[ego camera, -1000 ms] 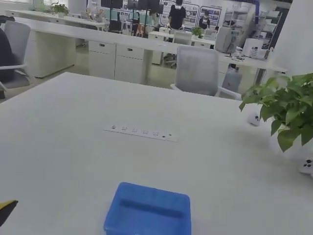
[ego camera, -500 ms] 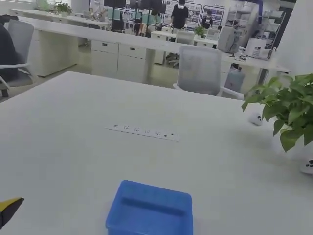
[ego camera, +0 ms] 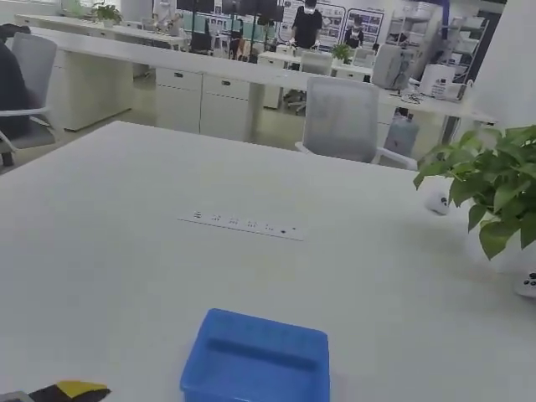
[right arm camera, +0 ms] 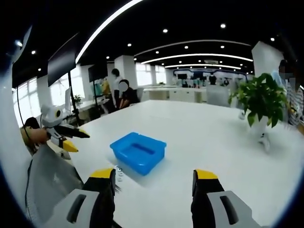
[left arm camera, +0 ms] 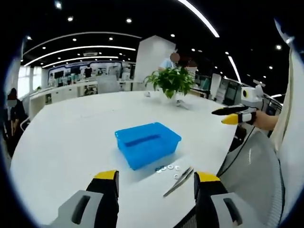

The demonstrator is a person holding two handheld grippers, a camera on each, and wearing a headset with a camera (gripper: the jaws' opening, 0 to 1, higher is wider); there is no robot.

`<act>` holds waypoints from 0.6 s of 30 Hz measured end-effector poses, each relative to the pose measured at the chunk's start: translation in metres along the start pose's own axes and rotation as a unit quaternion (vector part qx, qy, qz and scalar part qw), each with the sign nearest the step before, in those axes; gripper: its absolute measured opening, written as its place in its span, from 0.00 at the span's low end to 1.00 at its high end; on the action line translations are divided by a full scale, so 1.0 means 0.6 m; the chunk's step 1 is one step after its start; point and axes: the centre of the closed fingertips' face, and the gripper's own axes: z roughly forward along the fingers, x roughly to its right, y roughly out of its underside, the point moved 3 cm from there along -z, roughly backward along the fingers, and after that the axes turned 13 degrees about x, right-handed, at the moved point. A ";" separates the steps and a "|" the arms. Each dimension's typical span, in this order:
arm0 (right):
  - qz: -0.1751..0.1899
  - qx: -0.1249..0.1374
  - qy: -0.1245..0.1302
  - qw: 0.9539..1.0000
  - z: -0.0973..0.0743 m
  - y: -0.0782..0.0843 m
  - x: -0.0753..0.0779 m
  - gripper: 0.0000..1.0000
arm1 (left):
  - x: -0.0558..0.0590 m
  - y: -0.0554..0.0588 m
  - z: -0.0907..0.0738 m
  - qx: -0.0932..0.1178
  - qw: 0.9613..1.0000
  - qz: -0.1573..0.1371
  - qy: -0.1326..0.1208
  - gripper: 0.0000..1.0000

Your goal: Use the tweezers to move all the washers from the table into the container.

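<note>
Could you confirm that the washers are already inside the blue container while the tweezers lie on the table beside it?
Not quite. The left gripper view shows the washers on the table just outside the blue container, next to the tweezers, which do lie on the table beside it.

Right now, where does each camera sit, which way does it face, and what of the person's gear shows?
Head view: on the headset, looking forward across the table and blue container; a gripper tip shows lower left.
Left gripper view: on the left gripper, low at the table edge, facing container, washers and tweezers; own open jaws below, right gripper at right.
Right gripper view: low at the table edge, facing the container; own open jaws below, left gripper at left.
Shared: all three show the container and the plant.
</note>
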 end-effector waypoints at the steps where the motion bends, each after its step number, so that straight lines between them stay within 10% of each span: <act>1: 0.000 -0.010 -0.010 1.000 0.002 0.003 -0.005 0.61 | 0.007 0.005 0.005 -0.020 0.999 -0.001 0.026 0.58; 5: -0.012 -0.053 -0.048 0.997 0.015 0.020 -0.022 0.54 | 0.009 0.026 0.016 -0.078 0.994 0.047 0.065 0.50; 18: -0.082 -0.145 -0.136 0.977 0.031 0.065 -0.062 0.33 | 0.030 0.083 0.060 -0.204 0.951 0.158 0.169 0.15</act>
